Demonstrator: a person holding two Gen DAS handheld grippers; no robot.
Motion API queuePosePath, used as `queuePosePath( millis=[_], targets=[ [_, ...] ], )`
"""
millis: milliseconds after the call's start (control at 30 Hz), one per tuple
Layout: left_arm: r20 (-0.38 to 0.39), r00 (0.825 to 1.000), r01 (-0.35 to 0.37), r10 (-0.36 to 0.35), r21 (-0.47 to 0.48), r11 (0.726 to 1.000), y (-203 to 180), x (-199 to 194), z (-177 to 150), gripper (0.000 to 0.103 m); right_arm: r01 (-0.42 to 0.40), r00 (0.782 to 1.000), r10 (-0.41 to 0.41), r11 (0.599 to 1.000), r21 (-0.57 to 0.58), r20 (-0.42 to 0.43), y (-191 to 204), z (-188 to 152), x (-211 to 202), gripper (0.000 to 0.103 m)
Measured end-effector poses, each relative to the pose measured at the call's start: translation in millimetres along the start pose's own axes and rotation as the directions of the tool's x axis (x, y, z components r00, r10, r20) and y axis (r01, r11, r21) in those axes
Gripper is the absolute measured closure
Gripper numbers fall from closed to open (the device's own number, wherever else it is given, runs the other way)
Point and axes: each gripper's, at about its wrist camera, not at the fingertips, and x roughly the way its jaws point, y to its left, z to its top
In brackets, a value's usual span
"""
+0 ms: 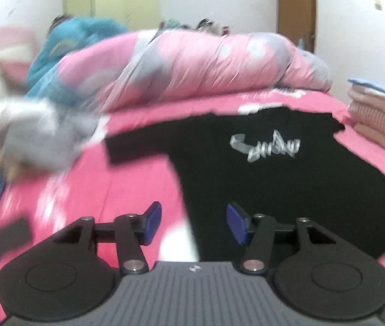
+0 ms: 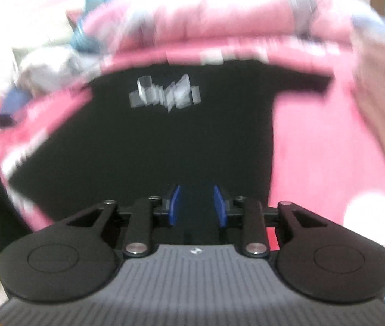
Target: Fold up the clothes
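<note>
a black t-shirt (image 1: 287, 179) is seen spread flat on the pink bed (image 1: 138, 187), print side up, sleeves out to either side, with a silver print (image 1: 266, 146) on the chest; its hem lies nearest both tongs and its collar farthest ahead. no fold can be made out in it, so the same lie would fit a shirt laid out for folding or one opened again

the left tongs (image 1: 193, 224) are held wide apart and empty, above the shirt's left edge near the hem, with pink sheet under one finger and black cloth under the other. the right tongs (image 2: 196, 206) are parted more narrowly, nothing between the blue pads (image 2: 174, 203), and are set over the black cloth near the hem; whether the cloth is touched cannot be told

ahead of the shirt a pink and grey duvet (image 1: 219, 65) is bunched, a heap of grey and white clothes (image 1: 29, 133) lies ahead to the left of the left tongs, and a folded stack (image 1: 377, 114) sits ahead to its right

both views are smeared by motion, so aim is judged to be the main risk: a grip closed on the move could catch the sheet along with the shirt, or only one layer of it, and the hem would then be dragged crooked. uneven lifting by the two tongs would be likely to skew any fold
</note>
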Motion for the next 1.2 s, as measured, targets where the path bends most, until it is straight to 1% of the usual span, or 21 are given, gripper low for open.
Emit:
queuePosePath(
  millis=[67,133,233,300,367,433,533,600,667,700,767,833,867,900,967,1100,1200],
  targets=[
    [0.003,0.999,0.032,-0.032,-0.005,0.999,-5.7,44.0,32.1,0.042,-0.014,0.998,0.016,0.999,-0.031,0.067,-1.8,41.0,12.4,0.071],
    [0.004,1.0,0.031,-0.031,-0.015,0.999,-15.5,93.9,54.2,0.042,-0.025,0.991,0.033,0.998,-0.062,0.131,-3.7,82.1,25.4,0.071],
    [-0.02,0.999,0.035,-0.036,-0.024,0.999,-26.4,174.0,73.7,0.043,-0.037,0.985,0.057,0.991,-0.126,0.165,-9.2,145.6,79.5,0.071],
    [-0.02,0.999,0.031,-0.032,-0.013,0.999,-34.3,212.0,75.9,0.044,-0.054,0.988,0.077,0.985,-0.162,0.137,-9.2,184.5,130.4,0.071],
    [-0.027,0.999,0.023,-0.024,-0.026,0.999,-37.4,242.6,73.2,0.045,-0.071,0.992,0.088,0.983,-0.171,0.092,-9.2,210.8,182.2,0.071],
    [-0.032,0.999,0.034,-0.037,-0.089,0.995,-32.0,263.6,68.9,0.045,-0.091,0.994,0.101,0.981,-0.173,0.048,-8.2,231.8,228.8,0.071],
    [-0.038,0.997,0.066,-0.074,-0.18,0.981,-18.2,283.3,53.2,0.045,-0.14,0.99,0.14,0.967,-0.211,-0.017,0.3,248.9,292.2,0.071],
    [-0.032,0.995,0.091,-0.1,-0.214,0.973,-11.4,289.7,43.9,0.044,-0.164,0.986,0.153,0.953,-0.254,-0.061,8.3,253.8,329.5,0.071],
    [-0.005,0.992,0.123,-0.128,-0.231,0.965,-7.7,288.5,40.8,0.038,-0.175,0.983,0.15,0.937,-0.301,-0.105,19.2,254.8,361.2,0.07],
    [0.003,0.991,0.133,-0.136,-0.231,0.964,-7.4,288.3,38.5,0.036,-0.173,0.982,0.139,0.928,-0.329,-0.125,23.2,254.2,373.7,0.07],
    [0.015,0.989,0.147,-0.148,-0.236,0.96,-6.3,288.2,35.4,0.035,-0.174,0.979,0.122,0.916,-0.361,-0.163,28.6,254.8,393.7,0.07],
    [0.021,0.987,0.159,-0.159,-0.249,0.955,-3.9,287.9,35.0,0.034,-0.19,0.975,0.127,0.905,-0.38,-0.184,30.9,254.4,402.0,0.07],
    [0.024,0.986,0.165,-0.164,-0.255,0.953,-2.7,287.8,34.8,0.034,-0.198,0.972,0.13,0.9,-0.389,-0.195,32.1,254.1,406.1,0.072],
    [0.027,0.985,0.171,-0.17,-0.262,0.95,-1.6,287.6,34.7,0.034,-0.206,0.97,0.132,0.894,-0.398,-0.205,33.3,254.0,409.9,0.081],
    [0.033,0.983,0.182,-0.18,-0.274,0.944,0.8,287.4,34.3,0.034,-0.207,0.971,0.134,0.884,-0.419,-0.198,36.3,257.2,409.1,0.102],
    [0.034,0.983,0.18,-0.178,-0.269,0.946,0.2,287.4,35.6,0.034,-0.128,0.991,0.089,0.878,-0.461,-0.104,43.2,259.2,415.9,0.102],
    [0.035,0.983,0.184,-0.181,-0.271,0.945,1.0,288.3,35.3,0.034,-0.075,0.997,0.052,0.872,-0.483,-0.059,46.0,253.5,430.3,0.102]
  ],
)
